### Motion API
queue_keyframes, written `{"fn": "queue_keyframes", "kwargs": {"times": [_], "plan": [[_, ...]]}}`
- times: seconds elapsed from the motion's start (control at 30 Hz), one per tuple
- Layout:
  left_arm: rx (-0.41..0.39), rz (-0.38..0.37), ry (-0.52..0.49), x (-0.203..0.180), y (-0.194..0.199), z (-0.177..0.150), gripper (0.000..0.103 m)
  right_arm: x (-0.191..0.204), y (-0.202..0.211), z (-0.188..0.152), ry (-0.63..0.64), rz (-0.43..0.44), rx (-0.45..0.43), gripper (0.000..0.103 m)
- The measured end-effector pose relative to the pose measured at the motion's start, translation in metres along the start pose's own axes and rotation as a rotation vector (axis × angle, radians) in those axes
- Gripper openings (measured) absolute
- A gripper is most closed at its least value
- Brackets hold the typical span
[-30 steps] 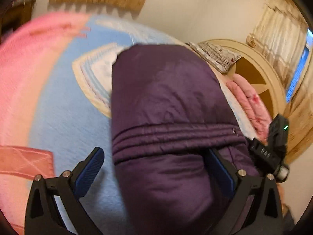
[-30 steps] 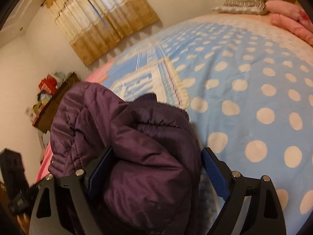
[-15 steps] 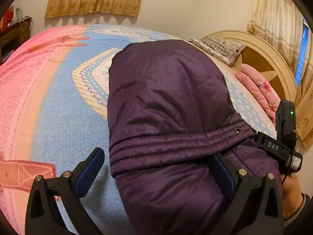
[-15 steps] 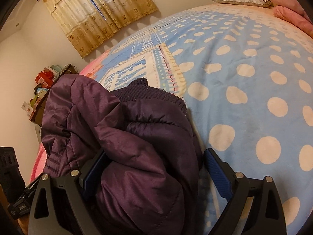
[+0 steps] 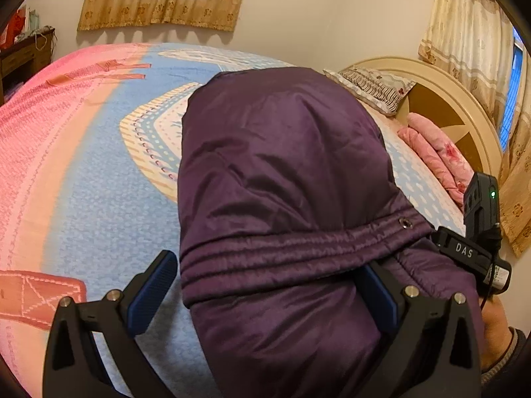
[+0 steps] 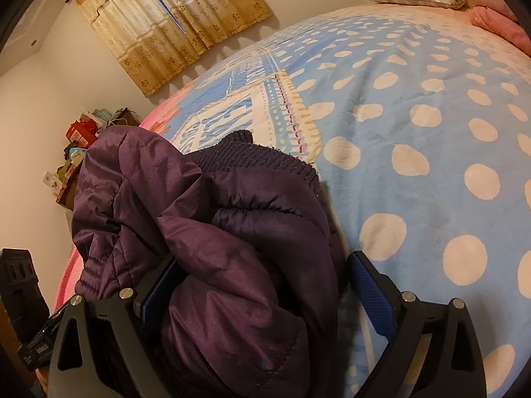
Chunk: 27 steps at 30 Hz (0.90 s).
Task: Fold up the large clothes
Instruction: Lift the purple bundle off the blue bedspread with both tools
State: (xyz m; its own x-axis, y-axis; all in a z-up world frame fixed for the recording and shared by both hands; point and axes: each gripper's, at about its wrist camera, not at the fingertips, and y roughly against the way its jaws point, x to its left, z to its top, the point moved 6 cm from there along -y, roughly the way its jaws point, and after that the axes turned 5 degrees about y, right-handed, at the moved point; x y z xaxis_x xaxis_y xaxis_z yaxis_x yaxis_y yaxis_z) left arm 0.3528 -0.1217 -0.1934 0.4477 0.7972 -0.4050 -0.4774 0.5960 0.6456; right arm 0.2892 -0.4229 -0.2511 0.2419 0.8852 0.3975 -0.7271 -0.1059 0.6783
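Observation:
A large purple padded jacket (image 5: 282, 172) lies bunched on the bed, its stitched hem band with a metal snap running across the left wrist view. My left gripper (image 5: 265, 288) is open wide around the jacket; its left pad (image 5: 152, 288) stands clear of the cloth and the right pad sits against it. In the right wrist view the same jacket (image 6: 232, 232), with a knit ribbed edge (image 6: 245, 156), fills my open right gripper (image 6: 262, 295). Its left pad is half buried in folds. The right pad (image 6: 368, 295) is just beside the cloth.
The bed cover (image 6: 415, 116) is blue with cream dots, pink toward the far side (image 5: 39, 139). A pillow (image 5: 371, 86), a folded pink quilt (image 5: 434, 152) and a round headboard (image 5: 448, 93) lie at the head end. A cluttered cabinet (image 6: 76, 152) stands by the wall.
Both grippers have stayed wide apart around the jacket. The views steadied and tilted up a little, and the knit edge now shows more in the right wrist view.

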Motion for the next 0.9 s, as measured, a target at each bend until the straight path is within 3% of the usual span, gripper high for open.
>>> {"fn": "queue_keyframes", "kwargs": {"times": [0.17,0.57,0.9], "plan": [[0.013,-0.044,0.027,0.0043,-0.0021,0.0004,0.103,-0.0011,-0.0016,0.0011,-0.002,0.029,-0.001,0.095],[-0.013,-0.025,0.002,0.0045,-0.0017,0.0047,0.103,-0.0006,-0.0039,0.0012,0.007,0.037,-0.014,0.095],[-0.01,-0.058,0.034,0.0085,-0.0085,0.0041,0.103,0.0038,-0.0036,0.0009,0.019,0.026,-0.005,0.095]]}}
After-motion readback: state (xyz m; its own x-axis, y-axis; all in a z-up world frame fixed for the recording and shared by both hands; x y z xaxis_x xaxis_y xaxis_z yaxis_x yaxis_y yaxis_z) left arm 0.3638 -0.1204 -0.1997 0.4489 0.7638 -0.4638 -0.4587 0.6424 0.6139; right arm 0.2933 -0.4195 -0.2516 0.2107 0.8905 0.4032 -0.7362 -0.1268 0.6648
